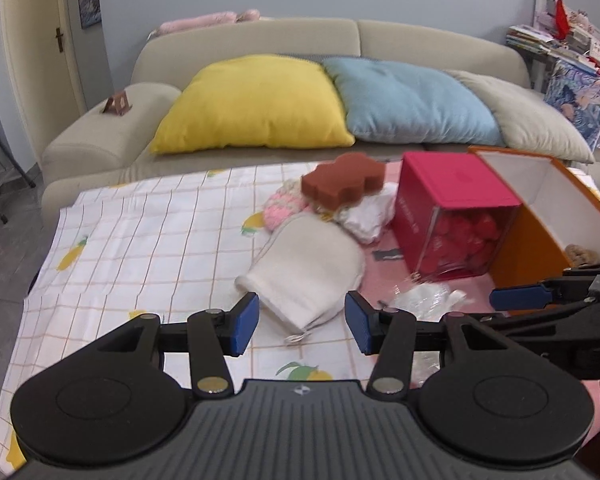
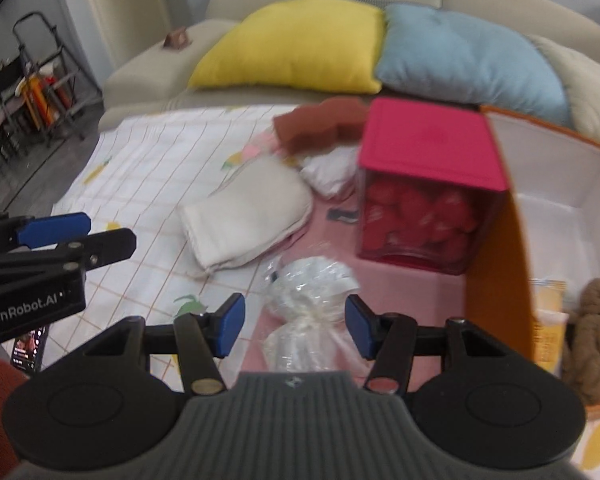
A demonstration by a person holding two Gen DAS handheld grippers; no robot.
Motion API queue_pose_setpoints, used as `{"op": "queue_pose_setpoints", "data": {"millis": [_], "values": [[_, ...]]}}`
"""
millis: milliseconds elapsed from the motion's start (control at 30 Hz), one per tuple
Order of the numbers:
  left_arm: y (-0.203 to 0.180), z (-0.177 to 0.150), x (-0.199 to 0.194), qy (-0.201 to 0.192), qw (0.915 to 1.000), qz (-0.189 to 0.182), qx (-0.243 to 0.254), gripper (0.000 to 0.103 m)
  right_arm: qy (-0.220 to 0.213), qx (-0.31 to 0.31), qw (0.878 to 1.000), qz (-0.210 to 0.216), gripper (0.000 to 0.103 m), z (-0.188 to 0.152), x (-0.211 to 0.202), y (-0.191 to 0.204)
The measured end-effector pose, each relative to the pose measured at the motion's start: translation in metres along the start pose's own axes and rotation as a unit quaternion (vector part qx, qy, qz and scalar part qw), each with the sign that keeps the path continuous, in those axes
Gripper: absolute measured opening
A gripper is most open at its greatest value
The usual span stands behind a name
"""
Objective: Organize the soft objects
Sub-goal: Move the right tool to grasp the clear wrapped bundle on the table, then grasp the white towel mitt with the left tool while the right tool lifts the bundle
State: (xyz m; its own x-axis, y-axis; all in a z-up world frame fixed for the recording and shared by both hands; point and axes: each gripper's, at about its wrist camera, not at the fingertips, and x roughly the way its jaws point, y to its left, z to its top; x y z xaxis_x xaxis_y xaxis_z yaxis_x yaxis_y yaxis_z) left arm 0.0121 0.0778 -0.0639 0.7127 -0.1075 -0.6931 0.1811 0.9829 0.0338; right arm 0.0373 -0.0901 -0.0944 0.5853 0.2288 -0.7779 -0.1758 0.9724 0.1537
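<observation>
A white cloth mitt (image 1: 308, 272) lies on the lemon-print tablecloth (image 1: 140, 240), its near end between the blue pads of my left gripper (image 1: 302, 326), which is open and not pressing it. My right gripper (image 2: 295, 328) is open around a clear plastic bag of white stuff (image 2: 308, 292), with gaps at both pads. Behind the mitt sit a brown sponge (image 1: 344, 178), a pink-and-white knitted piece (image 1: 284, 208) and a crumpled white cloth (image 1: 368, 212). The right gripper's (image 1: 540, 300) blue pad shows at the right edge of the left wrist view.
A pink box with a clear side (image 2: 424, 184) holds red pieces. To its right, an orange box with white inside (image 2: 496, 280) contains a brown woolly thing (image 2: 592, 336) and a yellow tube (image 2: 548, 332). A phone (image 2: 28, 348) lies near left. A sofa with pillows (image 1: 256, 104) stands behind.
</observation>
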Motion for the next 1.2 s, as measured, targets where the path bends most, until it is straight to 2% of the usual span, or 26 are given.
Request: {"op": "queue_pose_setpoints", "data": {"millis": [300, 600, 700, 767, 833, 933, 1000, 1100, 1200], "values": [[0.016, -0.008, 0.04, 0.045, 0.999, 0.001, -0.006, 0.059, 0.067, 0.001, 0.998, 0.002, 0.055, 0.001, 0.061, 0.003], [0.017, -0.013, 0.068, 0.069, 0.9976, -0.008, 0.002, 0.059, 0.064, -0.016, 0.998, 0.007, 0.057, 0.007, 0.087, -0.001], [0.015, -0.013, 0.076, 0.074, 0.9972, -0.015, 0.006, 0.059, 0.079, -0.002, 0.997, 0.01, 0.06, 0.008, 0.096, -0.007], [0.012, -0.012, 0.082, 0.077, 0.9968, -0.017, 0.011, 0.059, 0.098, 0.022, 0.995, 0.017, 0.056, 0.007, 0.104, -0.014], [0.01, -0.011, 0.087, 0.076, 0.9968, -0.017, 0.018, 0.059, 0.088, 0.022, 0.996, 0.023, 0.052, 0.007, 0.104, -0.016], [0.004, -0.009, 0.093, 0.066, 0.9964, -0.007, 0.053, 0.063, 0.077, 0.011, 0.997, 0.02, 0.049, 0.008, 0.1, -0.017], [-0.005, -0.007, 0.097, 0.051, 0.9936, 0.0, 0.1, 0.069, 0.069, 0.008, 0.997, 0.017, 0.049, 0.011, 0.096, -0.019], [-0.019, -0.008, 0.106, 0.03, 0.9843, 0.006, 0.174, 0.072, 0.073, 0.006, 0.997, 0.011, 0.049, 0.015, 0.096, -0.024], [-0.03, -0.009, 0.123, 0.043, 0.9757, -0.002, 0.215, 0.073, 0.084, 0.012, 0.996, 0.012, 0.049, 0.014, 0.1, -0.03]]}}
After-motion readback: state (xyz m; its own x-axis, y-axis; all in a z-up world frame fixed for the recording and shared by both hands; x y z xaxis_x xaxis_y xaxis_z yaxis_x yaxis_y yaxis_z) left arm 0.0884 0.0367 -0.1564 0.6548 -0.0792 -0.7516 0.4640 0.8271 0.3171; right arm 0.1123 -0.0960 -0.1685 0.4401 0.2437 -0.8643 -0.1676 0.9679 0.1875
